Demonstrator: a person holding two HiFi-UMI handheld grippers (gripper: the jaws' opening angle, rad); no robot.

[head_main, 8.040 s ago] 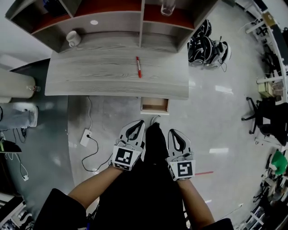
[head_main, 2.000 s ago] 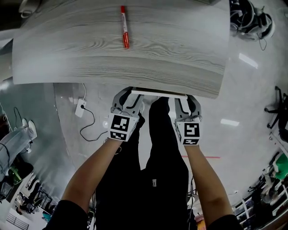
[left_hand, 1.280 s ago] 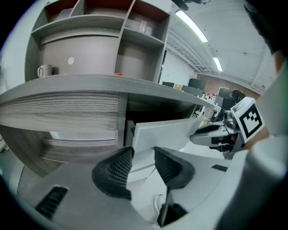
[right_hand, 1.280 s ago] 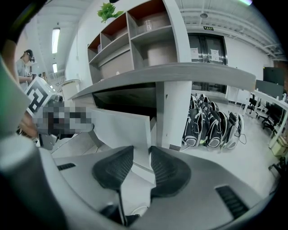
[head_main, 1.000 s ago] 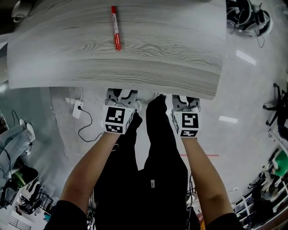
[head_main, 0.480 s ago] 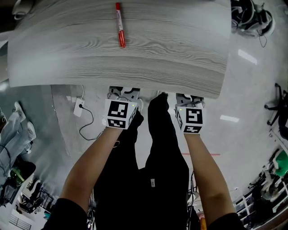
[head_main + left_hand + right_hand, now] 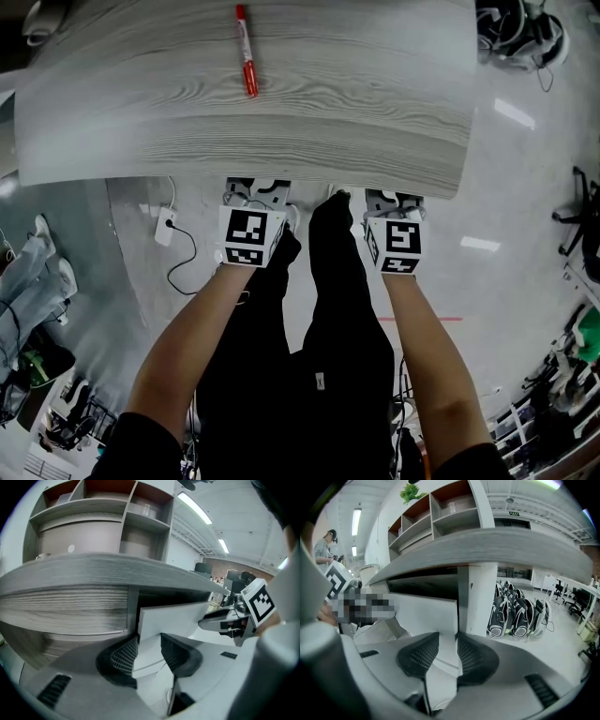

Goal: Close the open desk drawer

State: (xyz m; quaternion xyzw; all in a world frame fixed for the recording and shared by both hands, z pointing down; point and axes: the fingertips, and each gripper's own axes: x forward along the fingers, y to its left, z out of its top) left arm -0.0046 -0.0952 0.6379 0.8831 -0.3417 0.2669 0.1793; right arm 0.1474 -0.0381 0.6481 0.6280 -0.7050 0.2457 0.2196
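The grey wood-grain desk (image 7: pixel 281 122) fills the top of the head view, and both grippers reach under its front edge, so their tips are hidden there. Only the marker cubes (image 7: pixel 247 236) (image 7: pixel 394 246) show. The white drawer front (image 7: pixel 173 618) stands upright under the desktop, nearly flush with the frame. My left gripper (image 7: pixel 149 651) is open, its pads either side of the front's left corner. In the right gripper view, the drawer front (image 7: pixel 426 613) ends just ahead of my right gripper (image 7: pixel 447 656), open at the right corner.
A red marker (image 7: pixel 245 52) lies on the desktop. A shelf unit (image 7: pixel 103 508) rises at the desk's back. A power strip with cable (image 7: pixel 166 228) lies on the floor at left. Black bags (image 7: pixel 518 616) sit beyond the white desk leg (image 7: pixel 480 597). The person's black-clad legs (image 7: pixel 328 309) stand between the arms.
The drawer stuck out from under the desk earlier; two seconds ago its front still showed at the edge, and now it is out of sight. Both grippers have barely moved over the last second.
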